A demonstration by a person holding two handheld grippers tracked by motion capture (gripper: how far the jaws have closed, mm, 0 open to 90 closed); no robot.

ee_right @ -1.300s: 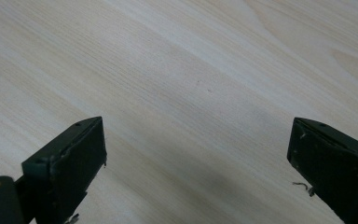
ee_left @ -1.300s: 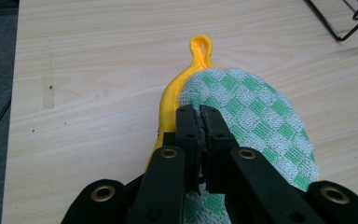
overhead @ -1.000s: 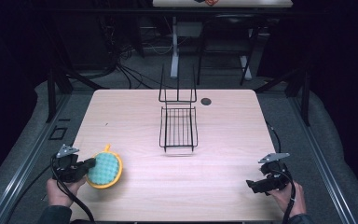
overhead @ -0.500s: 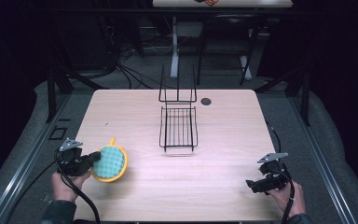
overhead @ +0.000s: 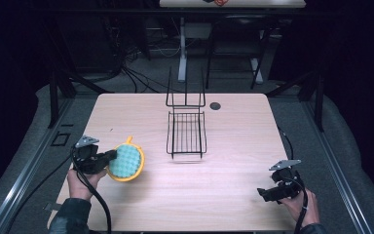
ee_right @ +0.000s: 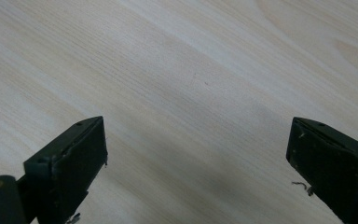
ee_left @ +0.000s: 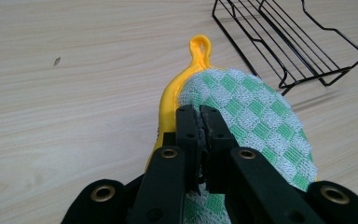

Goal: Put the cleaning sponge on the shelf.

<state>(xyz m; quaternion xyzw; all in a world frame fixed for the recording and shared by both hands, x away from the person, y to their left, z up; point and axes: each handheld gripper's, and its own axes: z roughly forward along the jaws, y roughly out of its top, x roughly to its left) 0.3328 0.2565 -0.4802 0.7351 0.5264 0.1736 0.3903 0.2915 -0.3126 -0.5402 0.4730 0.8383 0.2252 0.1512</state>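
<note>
The left gripper (overhead: 108, 157) has tipped the pot holder (overhead: 125, 162) up since a second ago, its green checked face now turned toward the wire rack (overhead: 186, 132), and its jaws pinch the holder's edge near the table's (overhead: 233, 122) left side. Over at the right edge the right gripper (overhead: 264, 193) hasn't moved, jaws spread wide over bare wood. The rack sits mid-table, well apart from both, with open wood between it and the holder.

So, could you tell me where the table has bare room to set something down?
Bare wood lies between the wire rack and the right gripper, and along the near edge. The left side is taken by the left gripper holding the pot holder.
</note>
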